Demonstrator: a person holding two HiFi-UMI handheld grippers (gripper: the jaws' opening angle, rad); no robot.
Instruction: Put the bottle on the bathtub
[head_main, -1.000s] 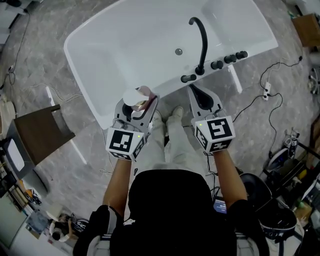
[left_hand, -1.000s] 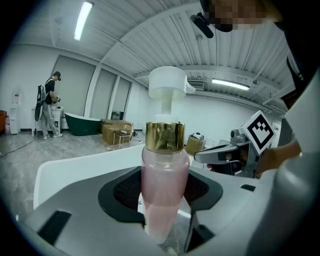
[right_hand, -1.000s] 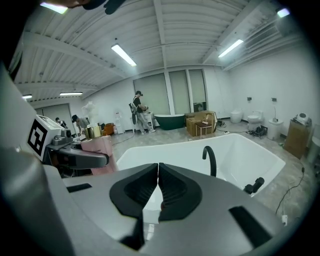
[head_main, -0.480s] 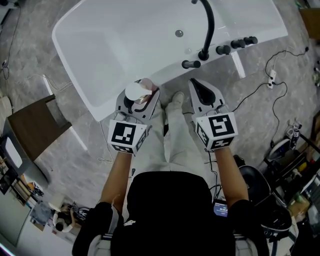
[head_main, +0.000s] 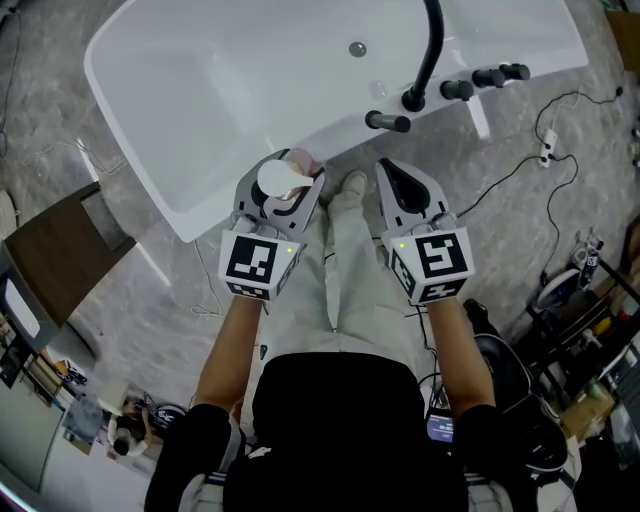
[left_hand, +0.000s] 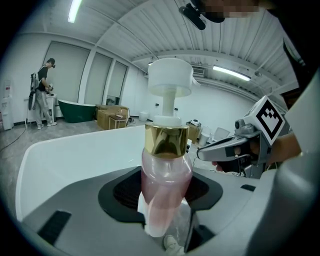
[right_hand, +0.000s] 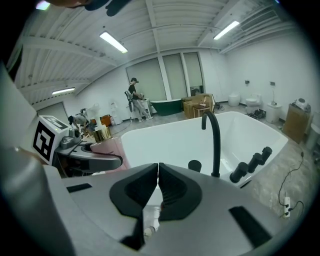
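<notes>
Both left gripper (head_main: 283, 190) jaws clasp the bottle (left_hand: 166, 175) upright between them.

Carries the bottle (head_main: 279, 181) a little farther and rightward in the left gripper (head_main: 290, 168), closer to the near rim of the bathtub (head_main: 225, 95). Shifts the head view too, sliding bathtub and faucet (head_main: 429, 50) toward its top edge.

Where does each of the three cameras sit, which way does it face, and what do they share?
Head view: on the person's head, looking steeply down at the bathtub; shows left gripper, right gripper, forearms, legs.
Left gripper view: on the left gripper, looking along jaws shut on the pink bottle; right gripper at right.
Right gripper view: on the right gripper, looking past shut, empty jaws to the black faucet.
Shared: all show the bathtub.
</notes>
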